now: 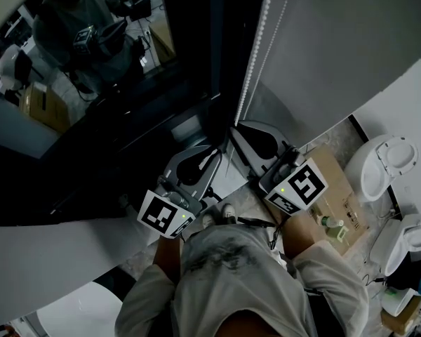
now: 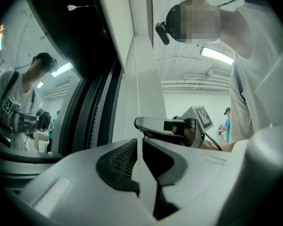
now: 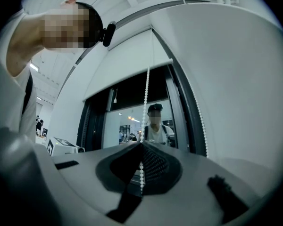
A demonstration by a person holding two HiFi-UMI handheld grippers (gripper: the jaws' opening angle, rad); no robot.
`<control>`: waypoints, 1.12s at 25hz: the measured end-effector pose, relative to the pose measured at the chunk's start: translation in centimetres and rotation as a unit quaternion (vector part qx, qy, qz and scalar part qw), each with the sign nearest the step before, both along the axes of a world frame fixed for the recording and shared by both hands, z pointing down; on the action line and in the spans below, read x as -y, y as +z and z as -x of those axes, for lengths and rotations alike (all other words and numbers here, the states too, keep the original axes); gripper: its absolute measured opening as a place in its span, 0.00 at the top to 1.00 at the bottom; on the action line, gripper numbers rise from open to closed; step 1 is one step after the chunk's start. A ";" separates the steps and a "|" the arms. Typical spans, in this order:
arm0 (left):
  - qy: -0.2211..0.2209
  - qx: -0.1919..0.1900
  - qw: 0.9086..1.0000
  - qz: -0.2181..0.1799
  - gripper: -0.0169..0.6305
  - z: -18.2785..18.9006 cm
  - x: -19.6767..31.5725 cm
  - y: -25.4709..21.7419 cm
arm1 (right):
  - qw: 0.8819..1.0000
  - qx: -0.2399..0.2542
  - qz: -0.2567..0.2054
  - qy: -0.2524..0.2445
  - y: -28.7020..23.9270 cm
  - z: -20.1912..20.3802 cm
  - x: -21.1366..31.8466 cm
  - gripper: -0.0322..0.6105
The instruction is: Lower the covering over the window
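Right gripper (image 3: 141, 142) checked first. Found clenched on the bead chain (image 3: 145, 102), pads tight together. Saw beads entering at the tips and showing again lower down between the pads.

Left gripper (image 2: 139, 140) checked next. Found released, jaws parted by a narrow slit that widens toward the base. Traced a thin strand of the chain down the white frame (image 2: 141, 69) and into that slit, pads not squeezing it. Cannot tell whether grazing one pad.

Blind (image 3: 127, 62) located high on the window (image 3: 132, 121). Covers the upper part only, with the bottom edge above dark glass. Noted a person's reflection in the glass below. Placed the chain at the window's right side, hanging from the blind's right end straight down to the right gripper.

From the head view, placed both grippers side by side and close to the window, the right one at the chain's foot.

Counted:
- two grippers
- two marker cubes, one per gripper: left cube (image 1: 165, 215) and right cube (image 1: 298, 187)
- one blind
- one window
- two chain strands in the right gripper view, one gripped and the other, the free strand (image 3: 200, 121), off to the right along the window's edge
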State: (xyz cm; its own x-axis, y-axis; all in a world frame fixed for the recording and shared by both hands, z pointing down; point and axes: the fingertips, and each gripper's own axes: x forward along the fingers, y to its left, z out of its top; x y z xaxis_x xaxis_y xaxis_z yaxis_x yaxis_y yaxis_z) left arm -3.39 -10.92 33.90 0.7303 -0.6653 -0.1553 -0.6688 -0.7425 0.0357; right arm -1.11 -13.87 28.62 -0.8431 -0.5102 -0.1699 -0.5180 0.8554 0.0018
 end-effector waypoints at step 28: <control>0.006 0.007 0.996 -0.086 0.84 -2.5 2.8 -7.6 | 0.994 -0.053 0.097 -0.003 9.6 1.0 -1.4 0.92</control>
State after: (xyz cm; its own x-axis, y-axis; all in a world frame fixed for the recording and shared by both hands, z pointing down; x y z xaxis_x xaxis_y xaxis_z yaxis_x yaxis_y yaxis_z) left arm -0.85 -13.75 26.25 0.7412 -0.6204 -0.2563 -0.6589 -0.7454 -0.1012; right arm -2.13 -12.48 38.19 -0.8544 -0.5192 0.0199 -0.5181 0.8484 -0.1090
